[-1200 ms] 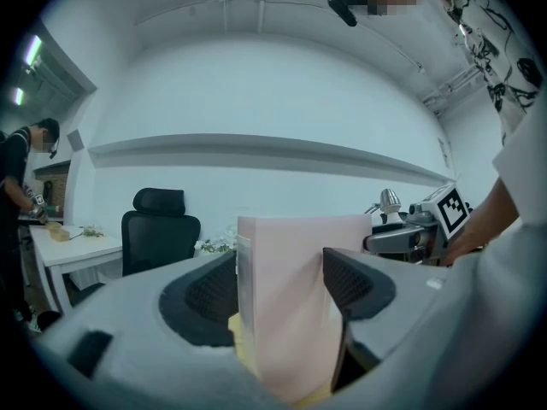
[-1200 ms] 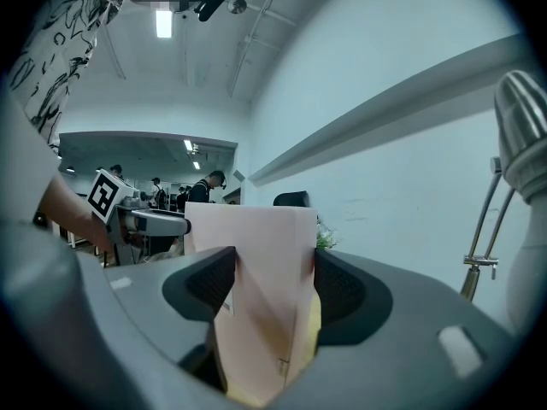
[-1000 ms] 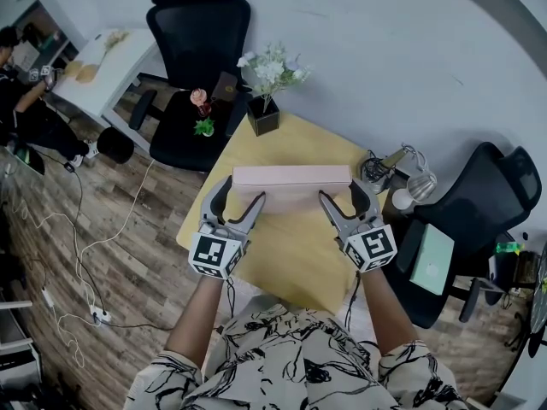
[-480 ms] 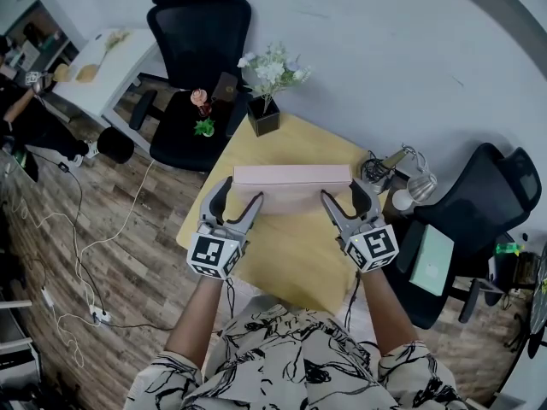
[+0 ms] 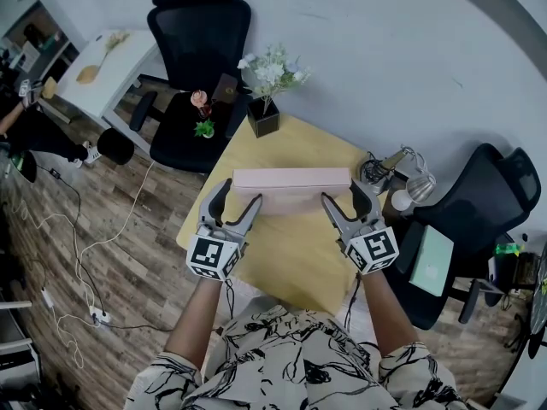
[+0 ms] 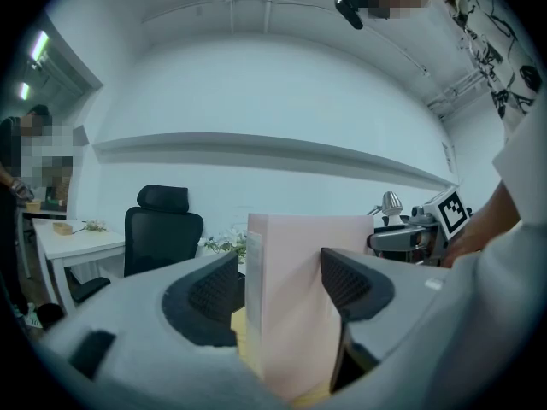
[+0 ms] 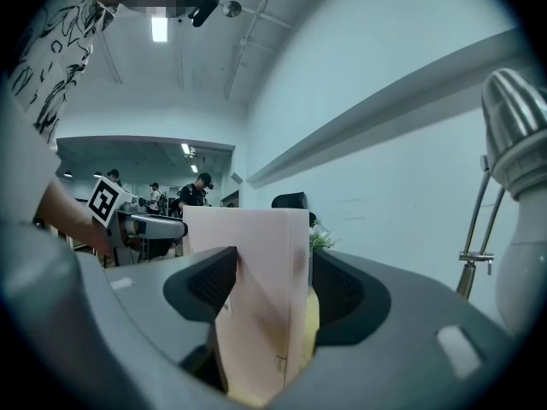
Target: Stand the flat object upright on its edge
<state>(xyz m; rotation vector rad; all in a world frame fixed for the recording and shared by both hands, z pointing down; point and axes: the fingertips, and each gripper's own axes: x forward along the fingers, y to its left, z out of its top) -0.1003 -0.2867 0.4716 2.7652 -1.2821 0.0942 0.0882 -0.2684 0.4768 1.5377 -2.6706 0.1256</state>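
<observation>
The pink box (image 5: 292,178) is standing upright on one long edge on the tabletop (image 5: 291,259), broad faces vertical. It's looking flat, plain and pale pink. Its left end is sitting between the jaws of the left claw (image 5: 239,193) and its right end between those of the right claw (image 5: 344,193), with pads pressing both faces.

On the desk (image 5: 286,267), the box (image 5: 292,178) stands on edge between left gripper (image 5: 240,192) and right gripper (image 5: 342,193); the plant (image 5: 265,114) sits behind.
</observation>
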